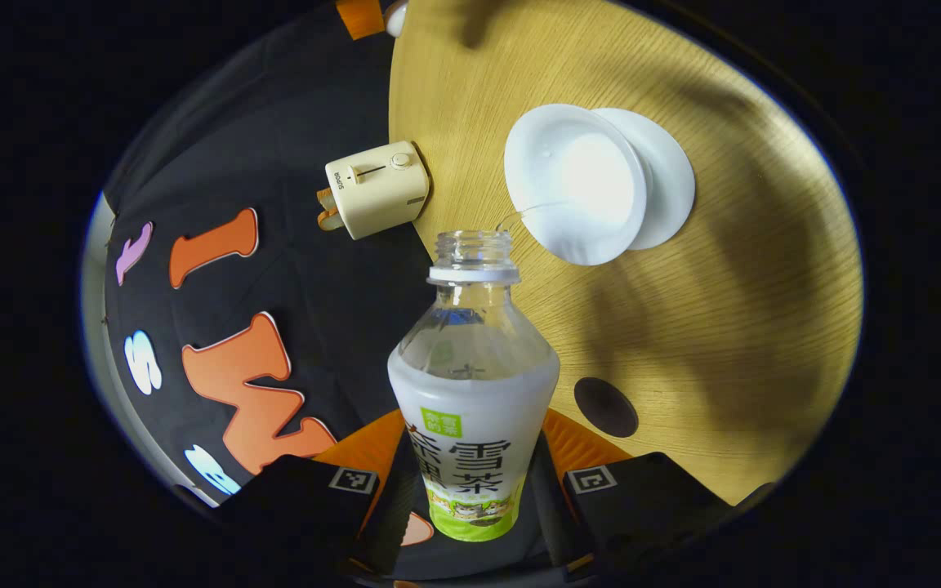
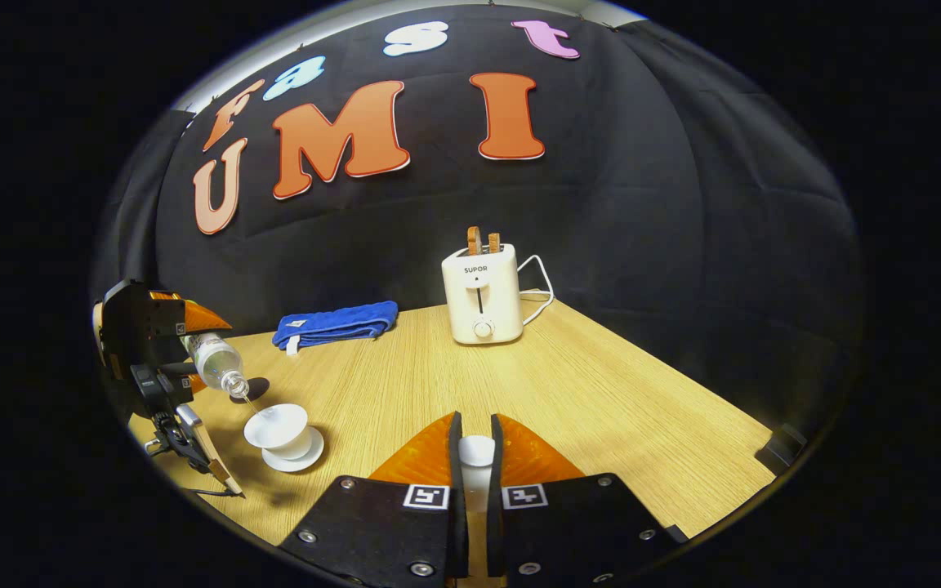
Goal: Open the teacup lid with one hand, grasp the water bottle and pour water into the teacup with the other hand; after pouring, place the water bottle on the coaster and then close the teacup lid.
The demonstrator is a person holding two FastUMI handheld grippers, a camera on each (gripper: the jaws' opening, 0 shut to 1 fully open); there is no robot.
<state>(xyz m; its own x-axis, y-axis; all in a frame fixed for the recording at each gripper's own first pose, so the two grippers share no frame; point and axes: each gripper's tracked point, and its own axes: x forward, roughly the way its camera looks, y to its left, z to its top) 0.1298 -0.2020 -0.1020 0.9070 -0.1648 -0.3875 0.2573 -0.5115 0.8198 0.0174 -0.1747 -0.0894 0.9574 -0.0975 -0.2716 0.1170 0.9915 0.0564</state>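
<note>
Now we clamp water bottle (image 1: 473, 384) in left gripper (image 1: 470, 482), tilted over teacup (image 1: 577, 184), thin stream falling. Right gripper (image 2: 471, 469) pinches teacup lid (image 2: 475, 451). Risk: overtilt, so stream overshoots rim, wets table (image 1: 724, 343).

I see both views sharp at the centre and strongly bowed at the rim by the fisheye. Light falls from above: the table (image 1: 732, 327) glows warm while its far parts sink into broad soft shadows. The teacup (image 1: 581, 184) blows out to white glare. In the right gripper view the toaster (image 2: 482, 292) is evenly lit against dim surroundings.
</note>
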